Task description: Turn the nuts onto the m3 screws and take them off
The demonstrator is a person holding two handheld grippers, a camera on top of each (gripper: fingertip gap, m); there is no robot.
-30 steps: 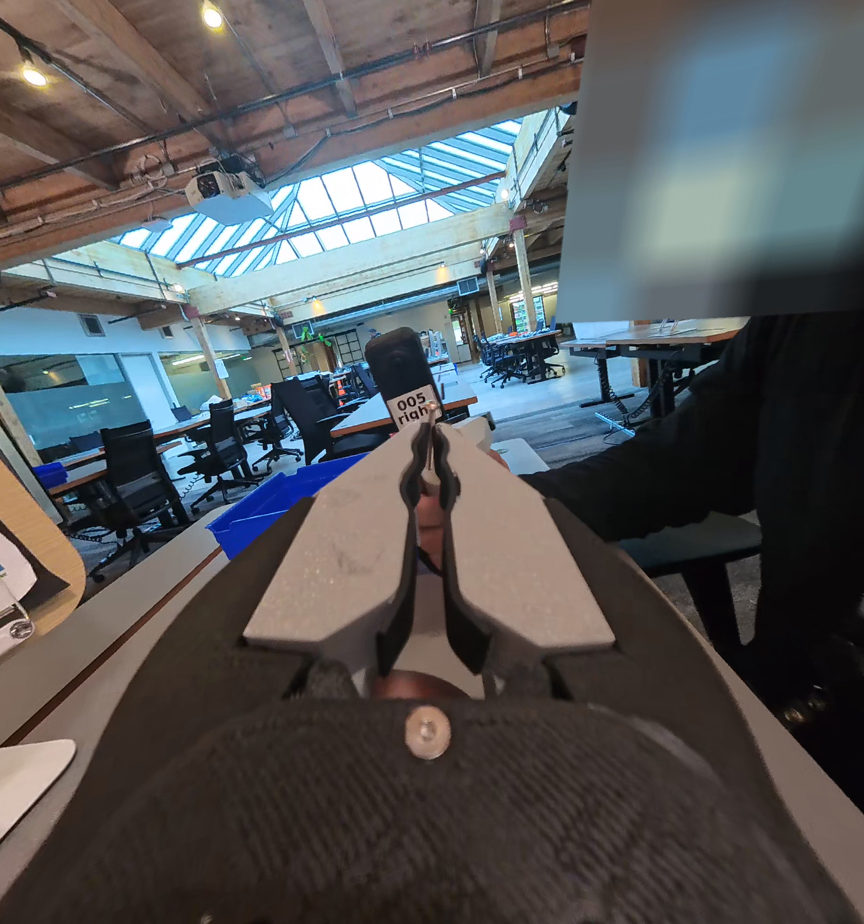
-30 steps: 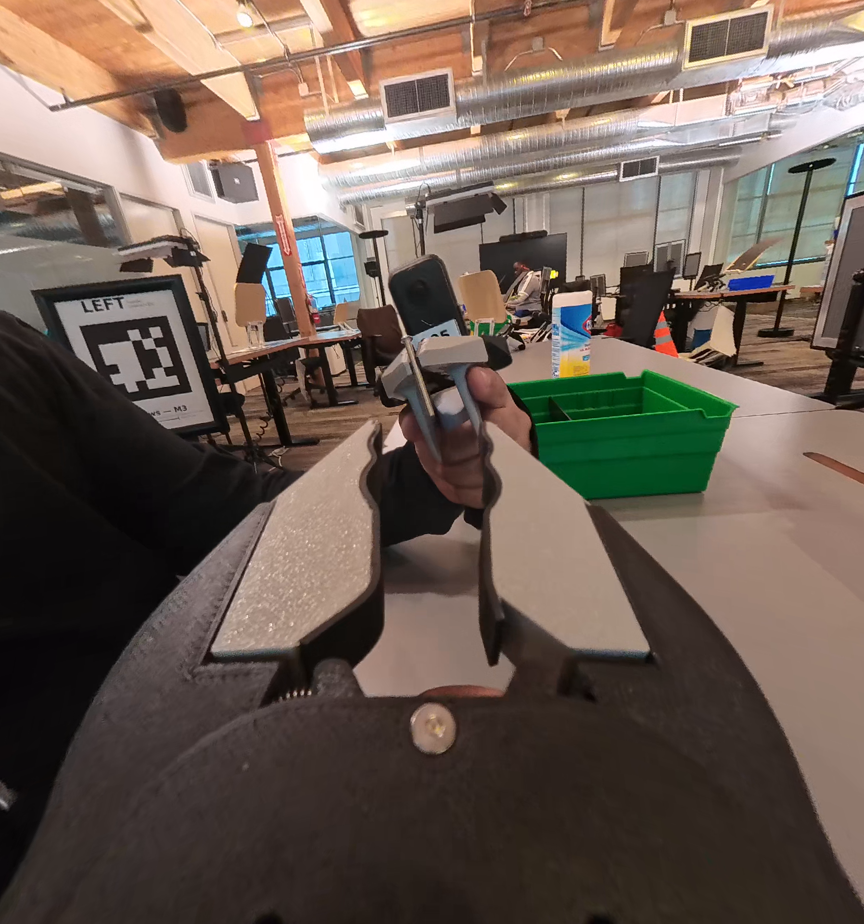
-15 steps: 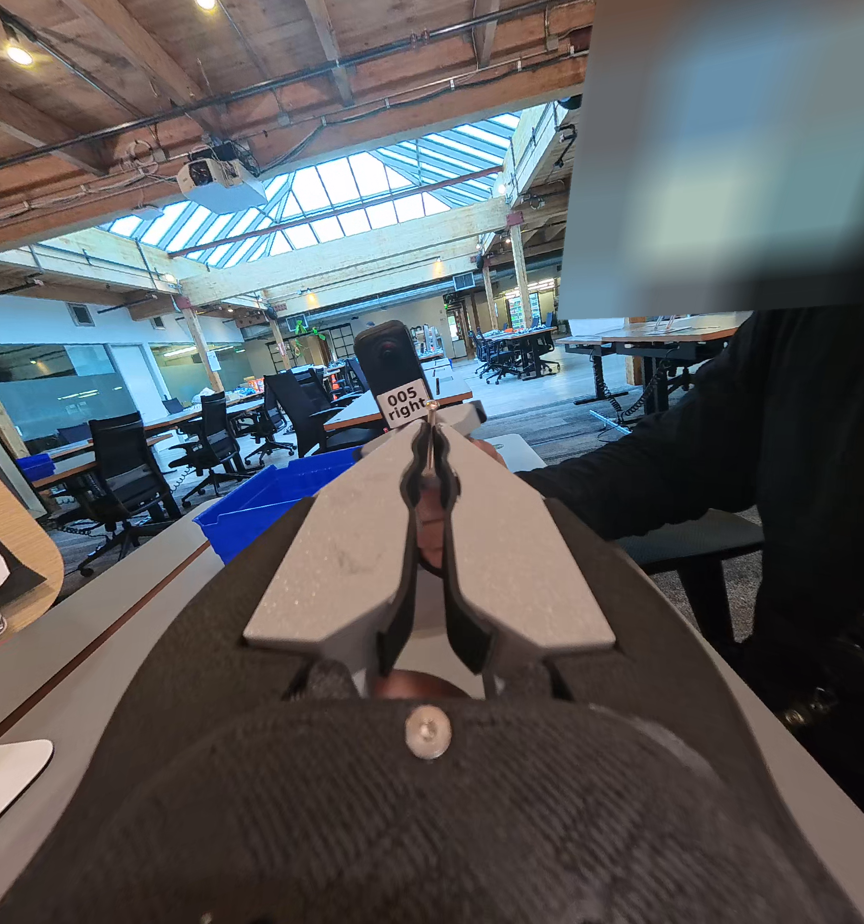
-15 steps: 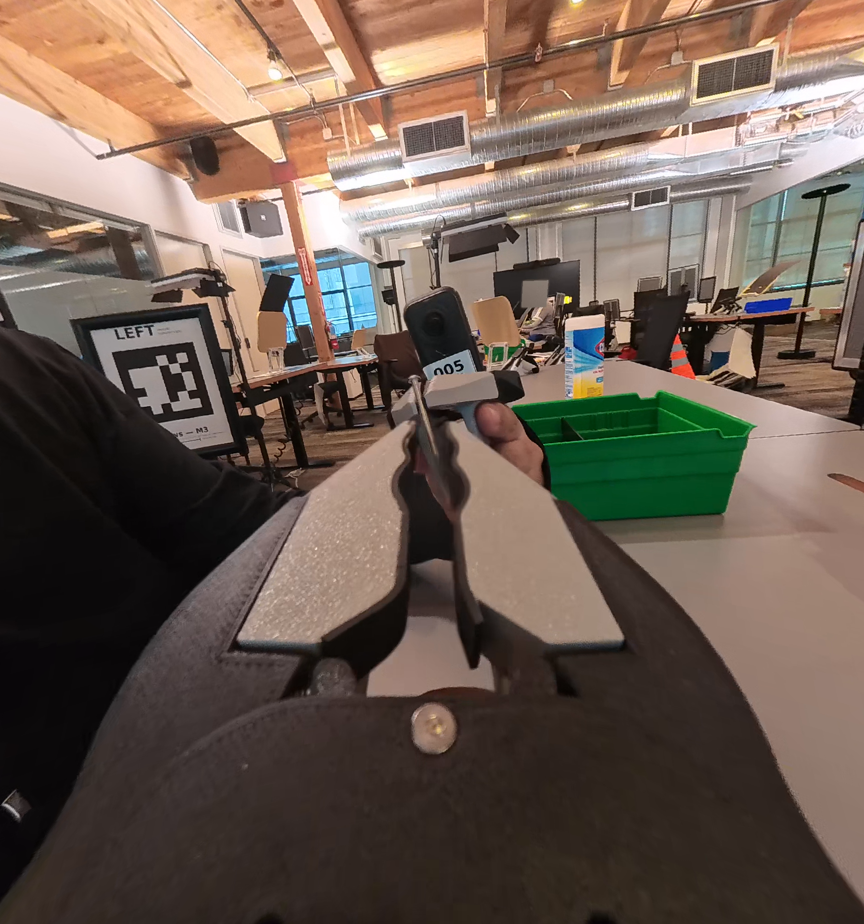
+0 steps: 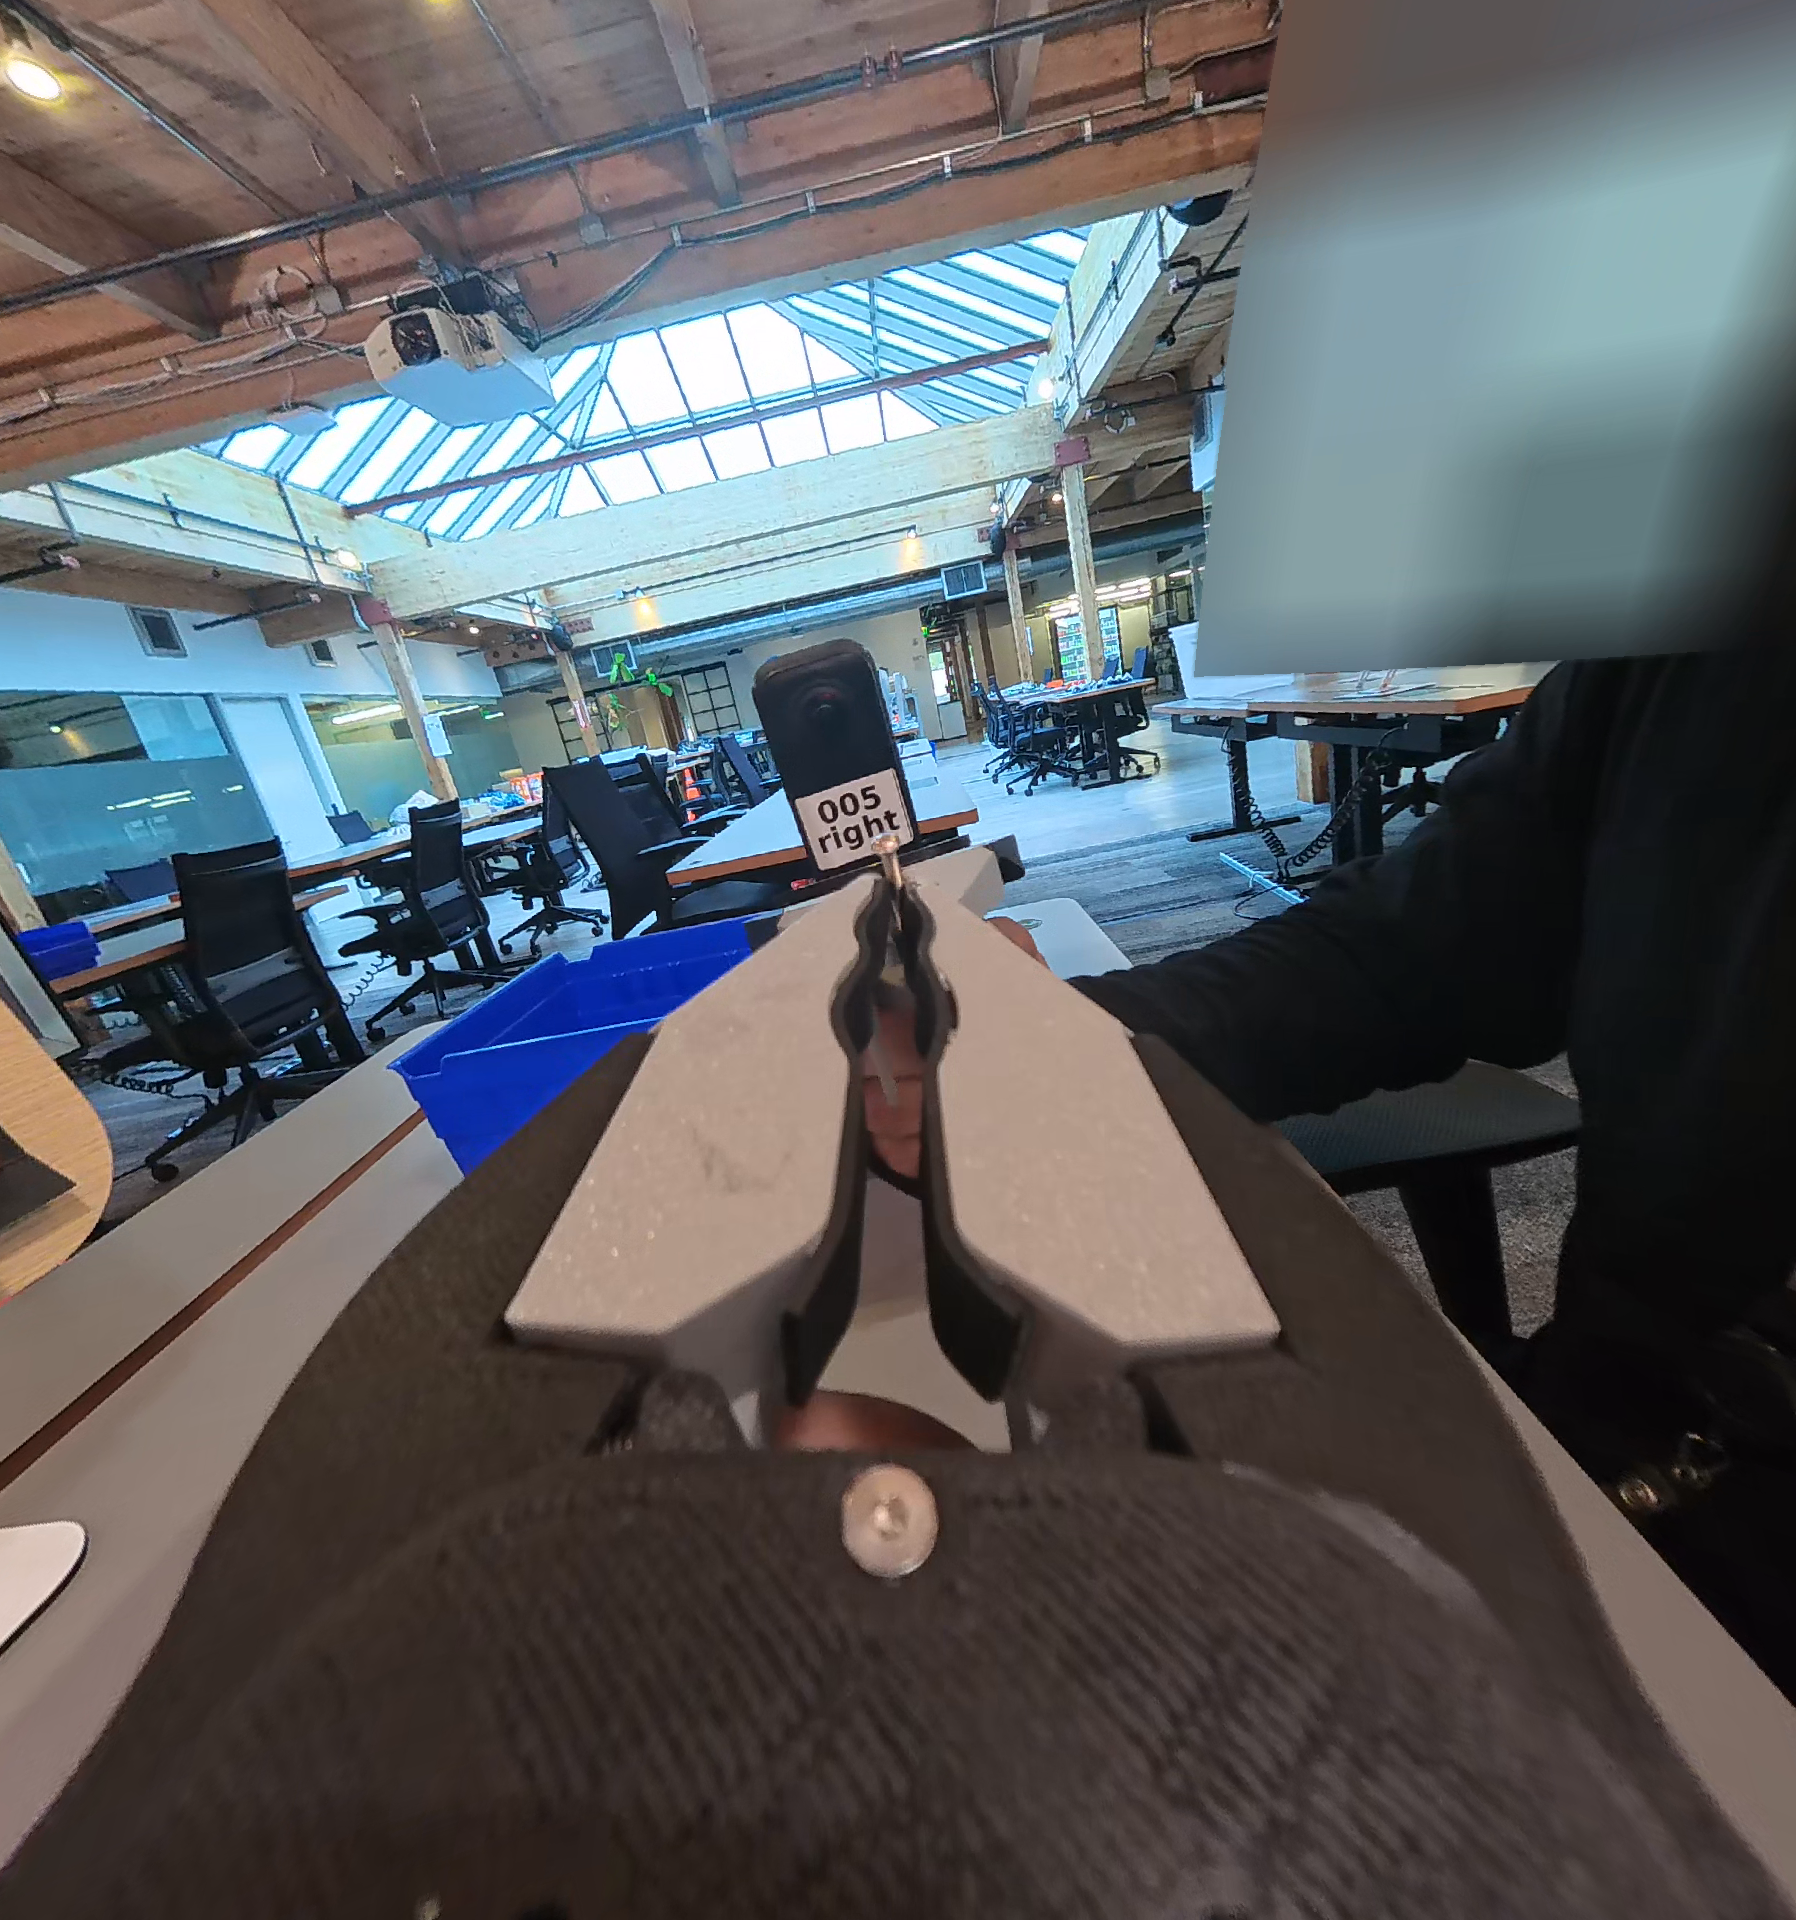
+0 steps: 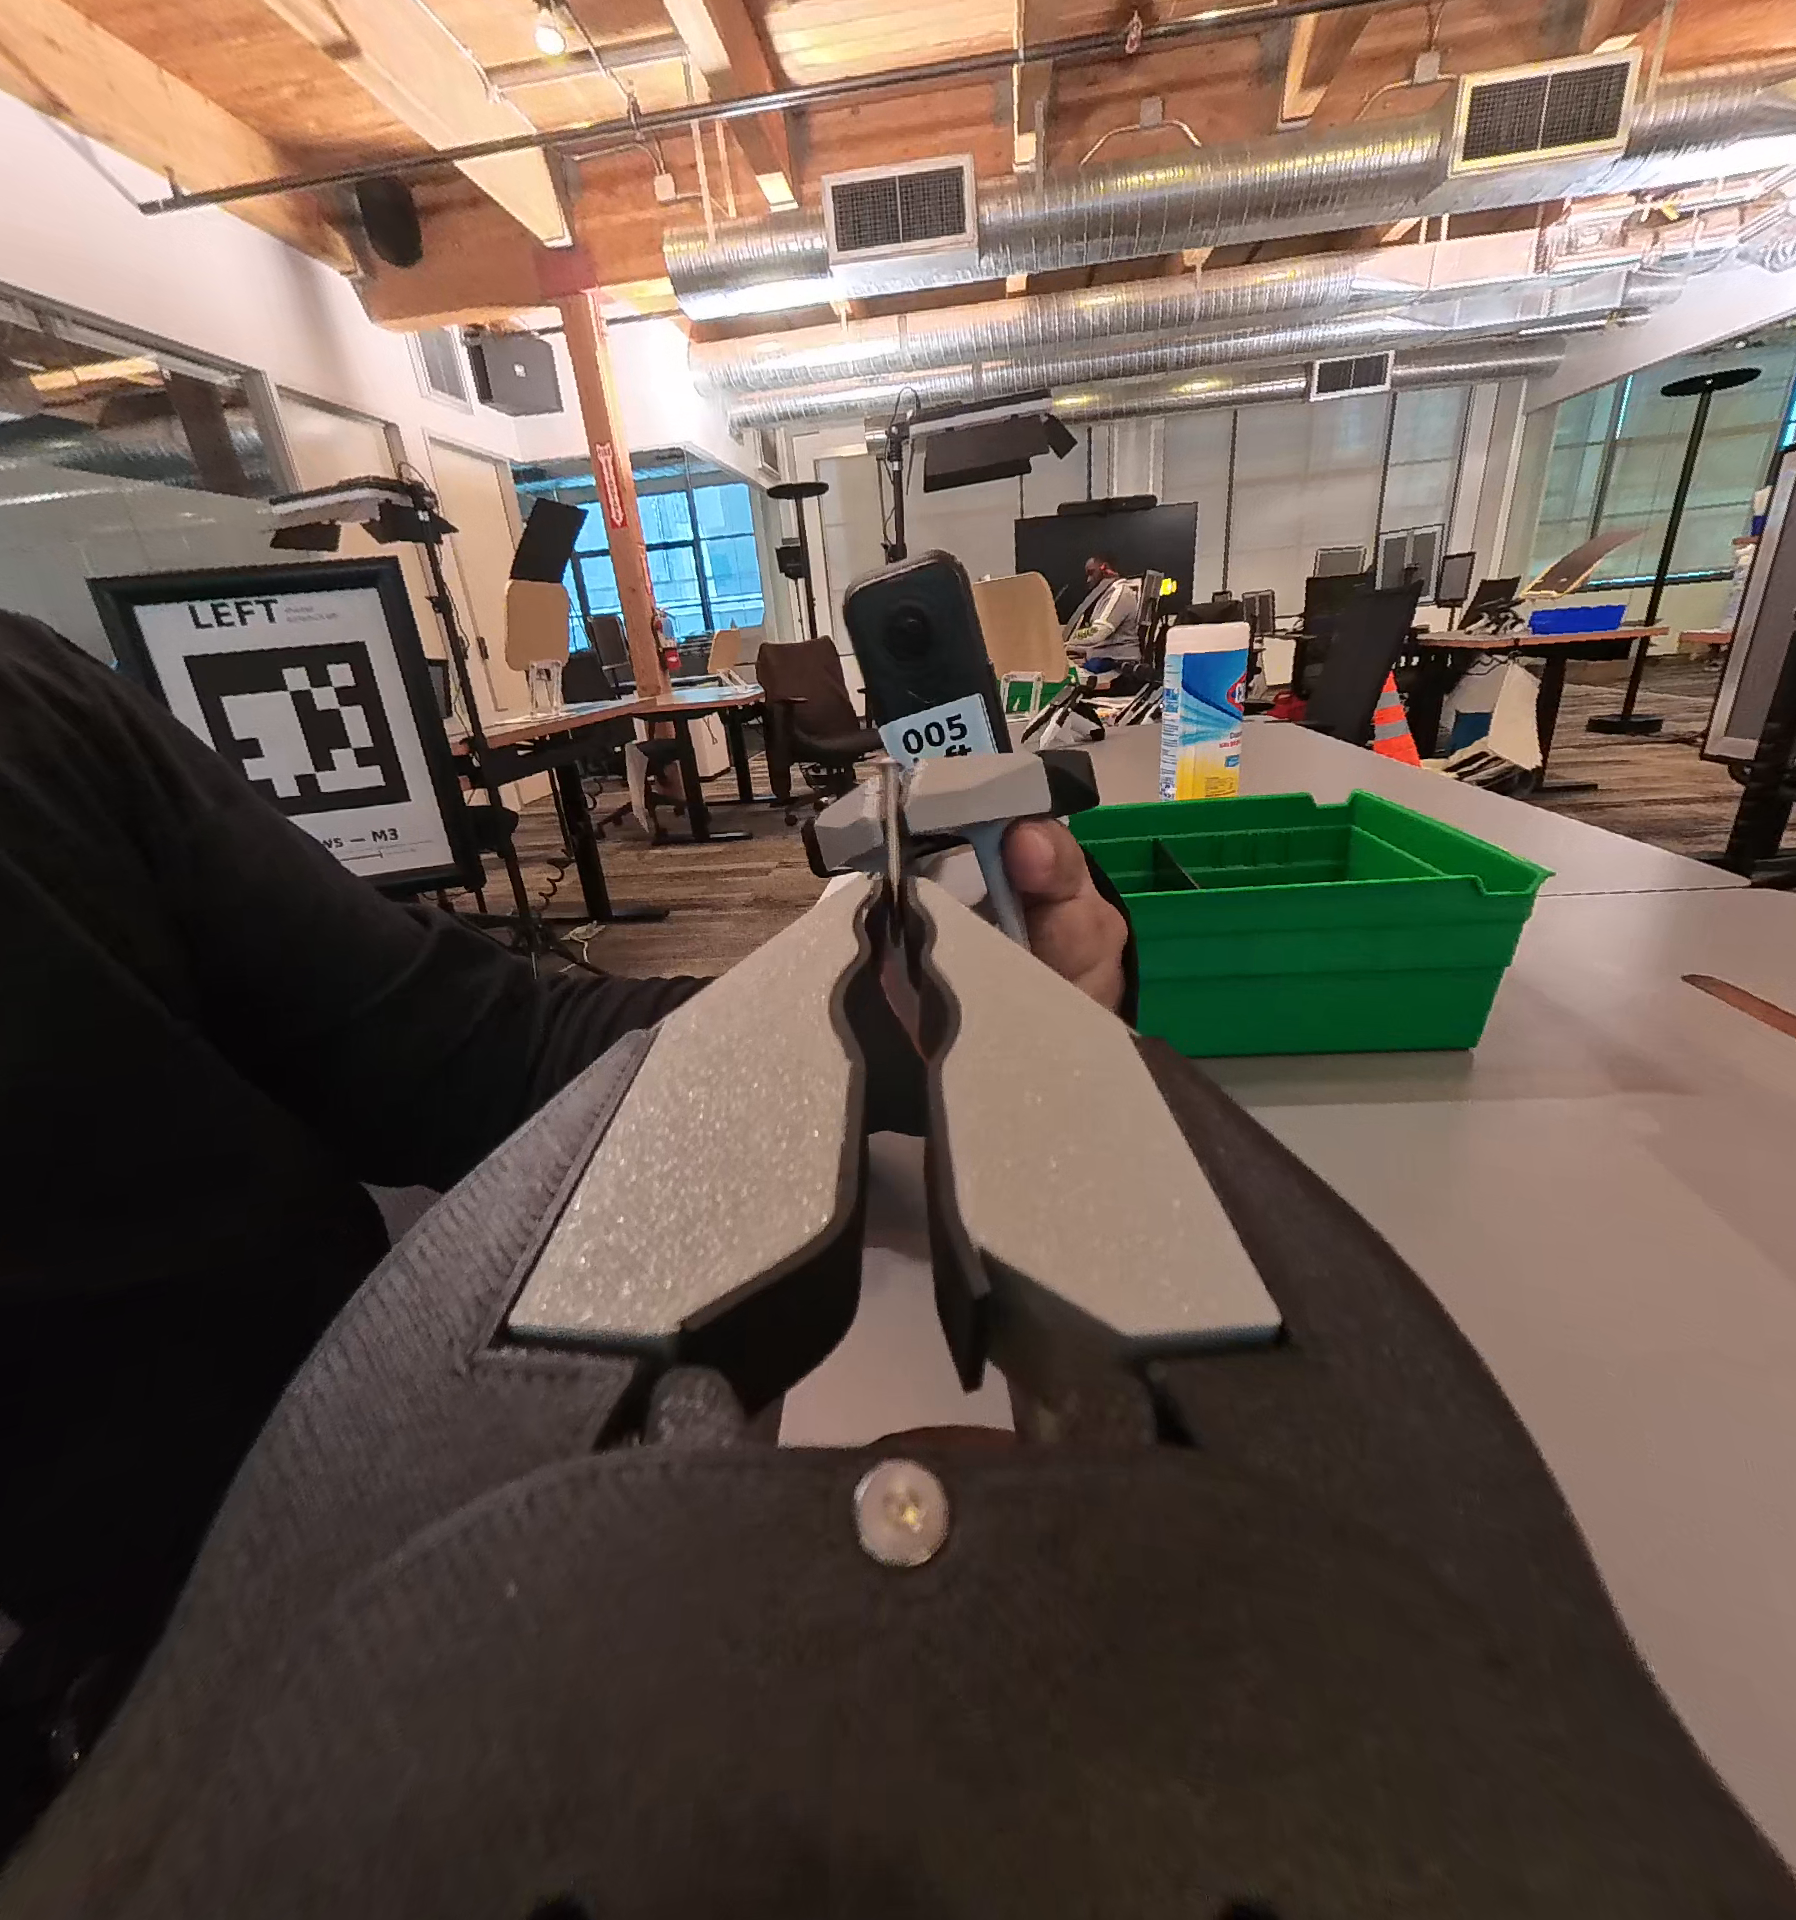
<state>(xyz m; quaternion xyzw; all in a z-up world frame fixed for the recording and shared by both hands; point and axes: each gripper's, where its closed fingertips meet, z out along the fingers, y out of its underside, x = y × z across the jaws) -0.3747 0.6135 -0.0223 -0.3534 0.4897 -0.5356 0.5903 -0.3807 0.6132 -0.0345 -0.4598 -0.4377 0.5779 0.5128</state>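
My left gripper [image 5: 896, 914] has its jaws pressed together on a thin M3 screw [image 5: 890, 868], upright, head poking out above the tips at 12 o'clock. My right gripper [image 6: 892, 914] faces it tip to tip, jaws closed around the same screw lower on the shank; whether a nut sits between them I cannot tell, too small and hidden. In the right wrist view the screw's head stands just above my tips, in front of the other gripper's grey fingers [image 6: 961, 795]. Both grippers are held up above the grey tabletop [image 6: 1600, 1195]. Green bin [image 6: 1320, 935] on the tabletop at 2 o'clock in the right wrist view; blue bin [image 5: 561, 1023] at 10 o'clock in the left wrist view. Wipes canister [image 6: 1203, 712] behind the green bin.
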